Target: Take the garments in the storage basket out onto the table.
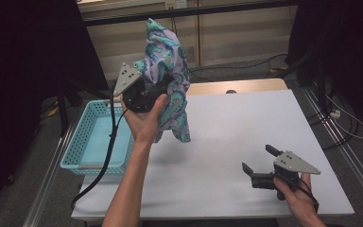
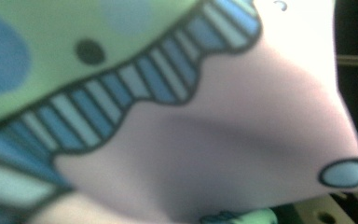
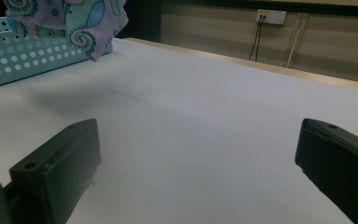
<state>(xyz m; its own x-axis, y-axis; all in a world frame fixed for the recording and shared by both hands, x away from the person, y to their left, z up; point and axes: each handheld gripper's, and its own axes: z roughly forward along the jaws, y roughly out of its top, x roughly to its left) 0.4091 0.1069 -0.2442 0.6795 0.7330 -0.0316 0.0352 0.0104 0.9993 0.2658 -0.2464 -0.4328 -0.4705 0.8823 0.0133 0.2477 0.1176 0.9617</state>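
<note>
1. table (image 1: 246, 137): white top, bare across the middle. my right hand sits at its near right corner, my left is raised over its left edge.
2. cloth (image 1: 168, 71): patterned in lilac, teal and green, held up in the air above the table's left side, bunched at the top and hanging in loose folds. its lowest tail dangles just beside the basket's right wall, not yet over the opening. in the left gripper view the fabric (image 2: 177, 140) is pressed right up to the lens and blurred.
3. basket (image 1: 87, 137): light blue, perforated walls, sitting at the table's left edge, nothing inside that i can see.
4. left gripper (image 1: 163, 85): clenched on the cloth, jaws buried in the folds, so i can't see how much fabric the pads really have.
5. right gripper (image 1: 260, 158): released, jaws wide apart, holding nothing, low over the table.
6. risks, as i judge them: the grip may be on a thin fold, and a quick swing could pull it free onto the table. the hanging tail could drape over the basket rim (image 3: 23, 63) and leave the cloth half out. dragging fabric may nudge the light basket off the edge.
</note>
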